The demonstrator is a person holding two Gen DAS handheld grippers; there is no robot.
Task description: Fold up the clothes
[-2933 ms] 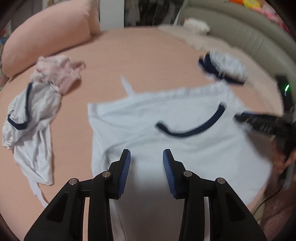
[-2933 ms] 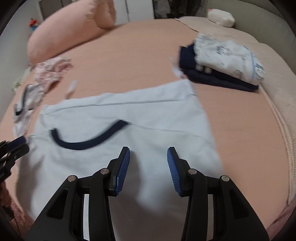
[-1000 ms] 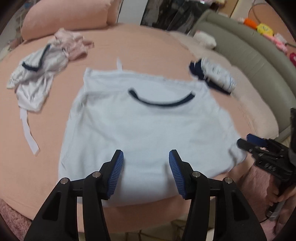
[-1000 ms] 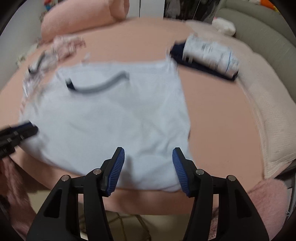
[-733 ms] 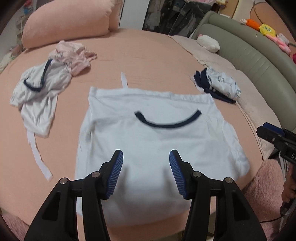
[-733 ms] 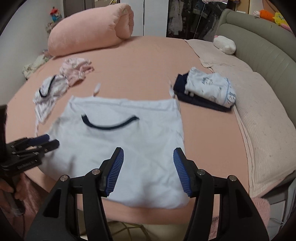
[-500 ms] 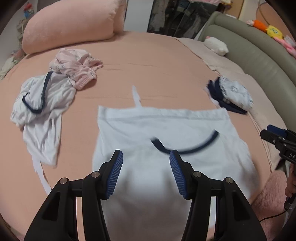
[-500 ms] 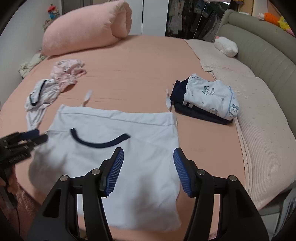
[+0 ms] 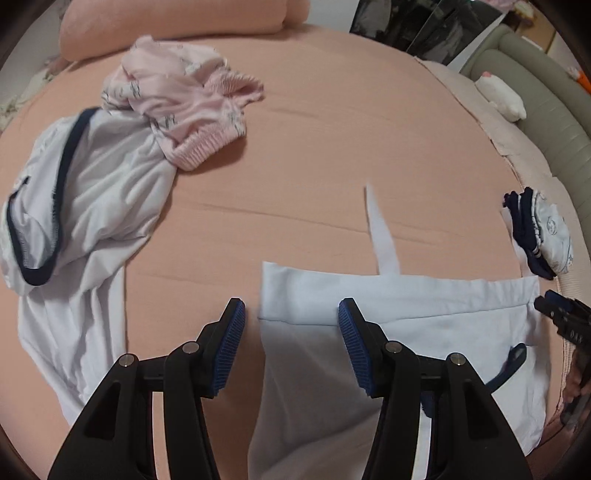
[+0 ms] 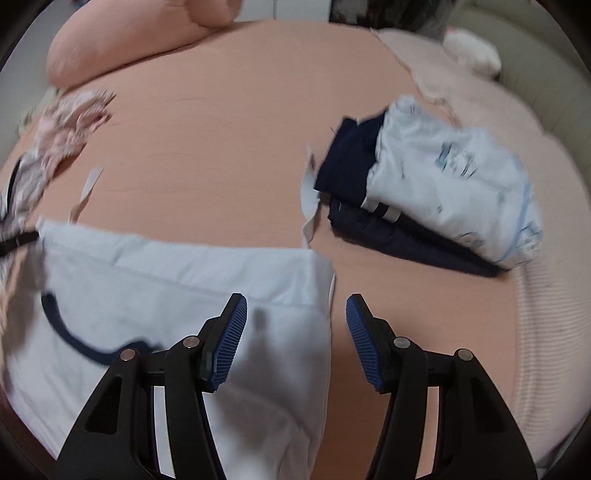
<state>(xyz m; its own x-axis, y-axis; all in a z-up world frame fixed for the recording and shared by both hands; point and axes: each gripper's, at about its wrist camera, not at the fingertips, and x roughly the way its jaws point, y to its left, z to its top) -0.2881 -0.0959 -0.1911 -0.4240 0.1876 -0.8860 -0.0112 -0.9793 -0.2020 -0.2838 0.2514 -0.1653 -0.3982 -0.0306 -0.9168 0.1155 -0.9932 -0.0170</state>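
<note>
A pale blue garment [image 9: 424, 317] with a navy neckline trim [image 9: 511, 365] lies flat on the pink bed [image 9: 332, 122]. My left gripper [image 9: 291, 343] is open, straddling the garment's far left corner [image 9: 267, 269]. In the right wrist view the same garment [image 10: 166, 280] shows, and my right gripper [image 10: 295, 339] is open over its far right corner [image 10: 319, 258]. The right gripper's tips [image 9: 554, 306] show at the right edge of the left wrist view. A white strap [image 9: 380, 236] runs from the garment's far edge.
A crumpled white garment with navy trim [image 9: 85, 192] and a pink one [image 9: 184, 107] lie far left. A folded stack, navy under pale print [image 10: 436, 192], sits at right beside a cream blanket [image 10: 546, 295]. A pink bolster [image 9: 173, 26] lies at the back.
Both grippers have moved forward and down over the garment to its far corners, left and right. Their jaws stay open. The garment lies as before.
</note>
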